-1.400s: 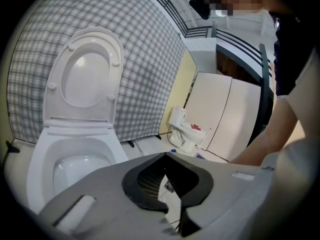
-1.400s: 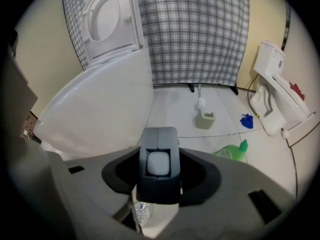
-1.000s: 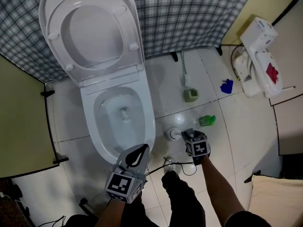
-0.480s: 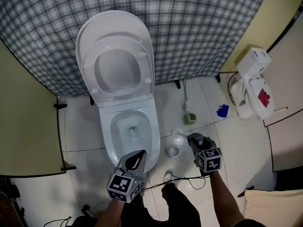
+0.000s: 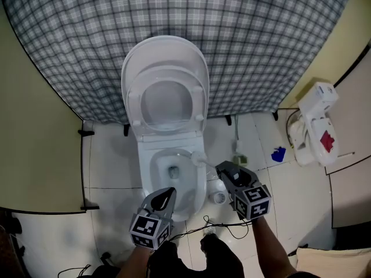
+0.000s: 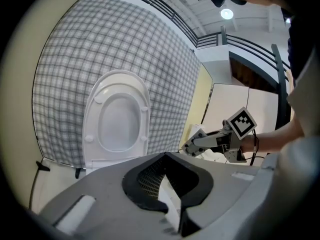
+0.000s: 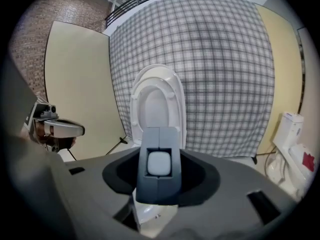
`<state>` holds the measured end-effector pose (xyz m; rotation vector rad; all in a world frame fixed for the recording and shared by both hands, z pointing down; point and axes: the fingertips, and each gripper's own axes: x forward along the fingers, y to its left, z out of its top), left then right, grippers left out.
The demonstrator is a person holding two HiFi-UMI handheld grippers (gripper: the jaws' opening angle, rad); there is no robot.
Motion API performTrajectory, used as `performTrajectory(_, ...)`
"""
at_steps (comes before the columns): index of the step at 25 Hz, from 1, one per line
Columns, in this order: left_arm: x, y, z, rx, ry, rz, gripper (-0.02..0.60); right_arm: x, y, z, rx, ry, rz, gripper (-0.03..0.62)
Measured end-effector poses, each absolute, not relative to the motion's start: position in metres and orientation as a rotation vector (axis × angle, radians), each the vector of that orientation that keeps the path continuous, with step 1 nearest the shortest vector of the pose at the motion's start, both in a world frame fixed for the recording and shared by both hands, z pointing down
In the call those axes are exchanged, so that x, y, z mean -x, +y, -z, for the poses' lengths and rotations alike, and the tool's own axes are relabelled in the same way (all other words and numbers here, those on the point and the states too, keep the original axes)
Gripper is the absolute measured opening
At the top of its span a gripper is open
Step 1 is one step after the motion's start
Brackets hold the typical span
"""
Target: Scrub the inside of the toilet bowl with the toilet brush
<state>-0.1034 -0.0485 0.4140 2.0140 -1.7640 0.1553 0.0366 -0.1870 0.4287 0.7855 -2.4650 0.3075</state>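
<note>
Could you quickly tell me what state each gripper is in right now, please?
The left gripper is closed and empty.
The right gripper is closed on the toilet brush.

Two grippers, two toilets, one white toilet brush, one brush holder.

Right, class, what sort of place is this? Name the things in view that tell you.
Probably a mocked-up toilet cubicle: a white toilet with its lid up, a toilet brush over it, a tiled floor, and checked cloth hung behind as a wall.
</note>
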Motion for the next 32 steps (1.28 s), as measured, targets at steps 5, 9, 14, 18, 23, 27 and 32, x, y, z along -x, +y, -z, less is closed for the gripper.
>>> performTrajectory(5, 0.124, -0.053, -0.428, -1.955, -1.794, -0.155, 0.006, 0.013, -0.18, -0.446, -0.672, -2.493, -0.37, 0.204)
performTrajectory(9, 0.137, -0.05, -0.449, -1.904, -1.831, -0.132, 0.006, 0.048, -0.17, -0.492, -0.591, -2.49, -0.46, 0.204)
performTrajectory(14, 0.148, -0.048, -0.482, -1.888, -1.849, -0.174, 0.007, 0.088, -0.169, -0.558, -0.562, -2.478, -0.533, 0.204)
performTrajectory(18, 0.153, -0.046, -0.501, -1.888, -1.858, -0.181, 0.006, 0.106, -0.178, -0.595, -0.593, -2.475, -0.596, 0.204)
performTrajectory(23, 0.158, -0.04, -0.508, -1.87, -1.852, -0.182, 0.006, 0.124, -0.182, -0.621, -0.605, -2.495, -0.731, 0.204)
performTrajectory(27, 0.17, -0.029, -0.512, -1.843, -1.872, -0.185, 0.008, 0.143, -0.162, -0.62, -0.433, -2.515, -0.698, 0.208)
performTrajectory(32, 0.169, -0.01, -0.517, -1.812, -1.88, -0.192, 0.006, 0.132, -0.124, -0.619, -0.22, -2.47, -0.65, 0.21)
